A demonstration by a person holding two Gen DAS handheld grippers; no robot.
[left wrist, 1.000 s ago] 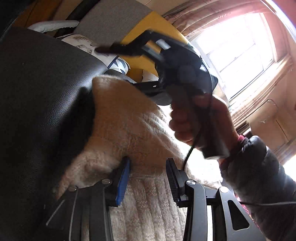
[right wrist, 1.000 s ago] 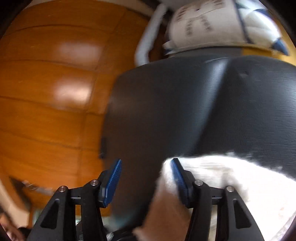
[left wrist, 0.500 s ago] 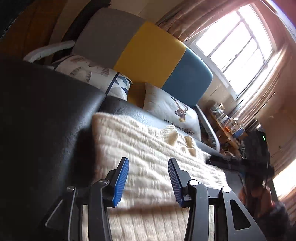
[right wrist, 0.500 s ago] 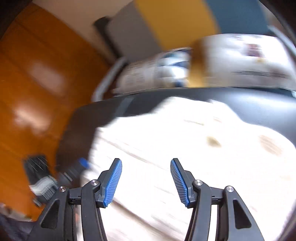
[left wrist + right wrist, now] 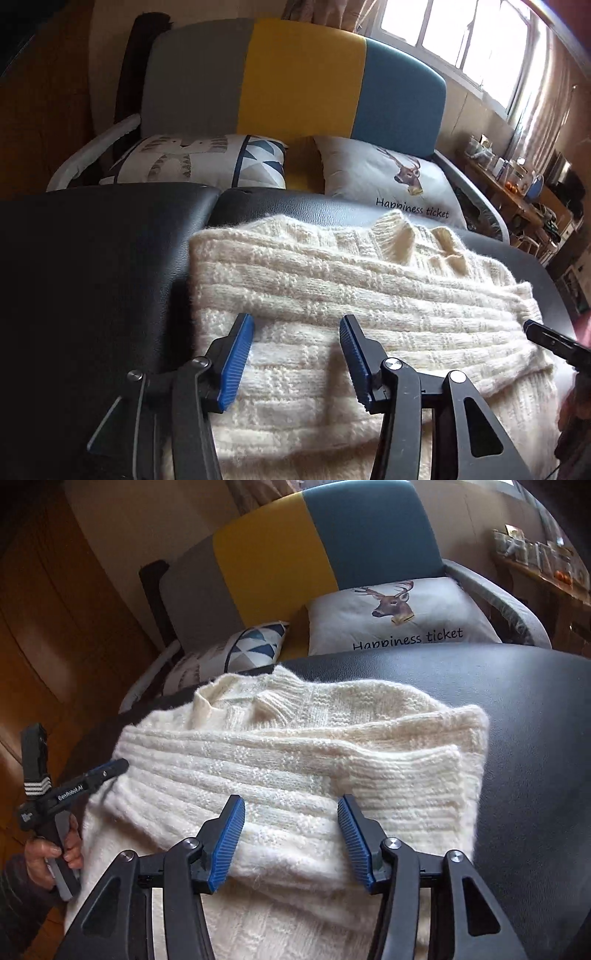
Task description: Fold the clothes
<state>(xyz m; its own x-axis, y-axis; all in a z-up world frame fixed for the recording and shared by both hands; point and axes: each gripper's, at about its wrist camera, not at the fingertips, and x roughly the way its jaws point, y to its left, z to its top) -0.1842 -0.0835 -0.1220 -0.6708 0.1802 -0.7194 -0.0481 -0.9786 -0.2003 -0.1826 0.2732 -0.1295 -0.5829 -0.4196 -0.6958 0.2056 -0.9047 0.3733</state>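
Right now a cream knit sweater (image 5: pixel 332 295) lies folded on a black leather surface (image 5: pixel 92 258), its ribbed collar toward the far edge and a sleeve laid across the body. In the right wrist view the sleeve's cuff (image 5: pixel 417 768) sits on top of the folded body, near the sweater's right edge.

Both claws hang over the near part of the sweater with their jaws spread apart and nothing between them. The left gripper (image 5: pixel 295 354) is above the sweater's left half, its blue-padded fingers (image 5: pixel 236 362) just over the knit; whether they touch it I cannot tell. The right gripper (image 5: pixel 291 838) is above the middle of the sweater, just in front of the cuff.

Each camera also catches the other tool at its edge. In the right wrist view a hand (image 5: pixel 51 853) grips the left tool's handle at the sweater's left side, one finger tip pointing at the knit. In the left wrist view a dark finger tip of the right tool shows at the sweater's right edge.

Behind the black surface stands a sofa (image 5: pixel 295 92) with grey, yellow and blue back panels. Two cushions lean there: a patterned cushion (image 5: pixel 199 162) on the left and a deer cushion (image 5: pixel 391 177) reading "Happiness ticket". A window (image 5: pixel 461 40) glows at the upper right.
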